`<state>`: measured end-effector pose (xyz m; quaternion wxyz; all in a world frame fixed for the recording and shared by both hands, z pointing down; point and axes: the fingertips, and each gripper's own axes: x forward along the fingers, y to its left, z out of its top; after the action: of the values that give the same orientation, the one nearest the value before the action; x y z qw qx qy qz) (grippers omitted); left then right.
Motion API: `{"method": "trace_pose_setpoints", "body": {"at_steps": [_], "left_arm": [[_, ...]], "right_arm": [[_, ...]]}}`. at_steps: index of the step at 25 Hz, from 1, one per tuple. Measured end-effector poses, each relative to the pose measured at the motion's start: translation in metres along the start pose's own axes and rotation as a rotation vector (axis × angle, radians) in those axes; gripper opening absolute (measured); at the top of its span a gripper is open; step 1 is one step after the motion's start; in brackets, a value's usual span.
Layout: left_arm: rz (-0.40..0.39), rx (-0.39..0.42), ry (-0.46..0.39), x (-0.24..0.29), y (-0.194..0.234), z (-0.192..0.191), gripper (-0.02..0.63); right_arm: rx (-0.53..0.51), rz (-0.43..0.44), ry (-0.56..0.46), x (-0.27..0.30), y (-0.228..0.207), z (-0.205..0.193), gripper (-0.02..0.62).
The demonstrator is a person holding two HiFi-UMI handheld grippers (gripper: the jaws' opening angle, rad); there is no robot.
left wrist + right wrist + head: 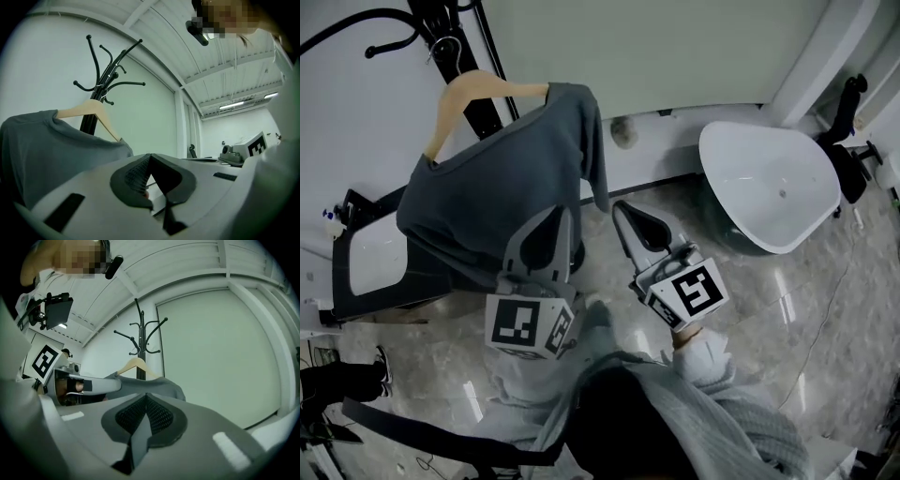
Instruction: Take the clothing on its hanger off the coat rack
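Nearest: left gripper (562, 217) and right gripper (623, 211) side by side, jaws pressed together on both, nothing held. Just ahead of the tips, slightly toward the left gripper's side, grey clothing (506, 178), near but apparently not touched. Beyond and above that, draped over a wooden hanger (478, 86) with much of the wood bare at the neckline. Farthest, hooked onto the black coat rack (455, 37). Probably the approach step, so open the jaws before arriving. Aim for bare wood near the hook rather than loose cloth, which would likely slip. Raise until the hook clears the rack's arm, then draw back. Steady the hanging cloth with the other gripper against swinging.
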<state>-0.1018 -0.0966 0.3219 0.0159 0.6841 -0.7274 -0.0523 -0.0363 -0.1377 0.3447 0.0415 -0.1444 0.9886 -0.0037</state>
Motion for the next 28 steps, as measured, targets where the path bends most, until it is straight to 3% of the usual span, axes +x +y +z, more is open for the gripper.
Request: {"method": "trace_pose_setpoints", "body": {"at_steps": [7, 11, 17, 21, 28], "left_arm": [[-0.004, 0.048, -0.033, 0.061, 0.034, 0.029, 0.003], [0.057, 0.04, -0.013, 0.069, 0.07, 0.031, 0.003], [0.228, 0.058, -0.064, 0.064, 0.113, 0.052, 0.003], [0.24, 0.012, -0.122, 0.055, 0.124, 0.07, 0.003], [0.296, 0.124, -0.077, 0.03, 0.141, 0.091, 0.006]], "right_arm": [[-0.038, 0.167, -0.059, 0.094, -0.029, 0.03, 0.003], [-0.012, 0.276, -0.087, 0.14, -0.033, 0.039, 0.003], [-0.004, 0.445, -0.11, 0.184, -0.029, 0.052, 0.003], [0.055, 0.56, -0.094, 0.2, -0.031, 0.056, 0.003], [0.033, 0.699, -0.112, 0.221, -0.052, 0.079, 0.005]]}}
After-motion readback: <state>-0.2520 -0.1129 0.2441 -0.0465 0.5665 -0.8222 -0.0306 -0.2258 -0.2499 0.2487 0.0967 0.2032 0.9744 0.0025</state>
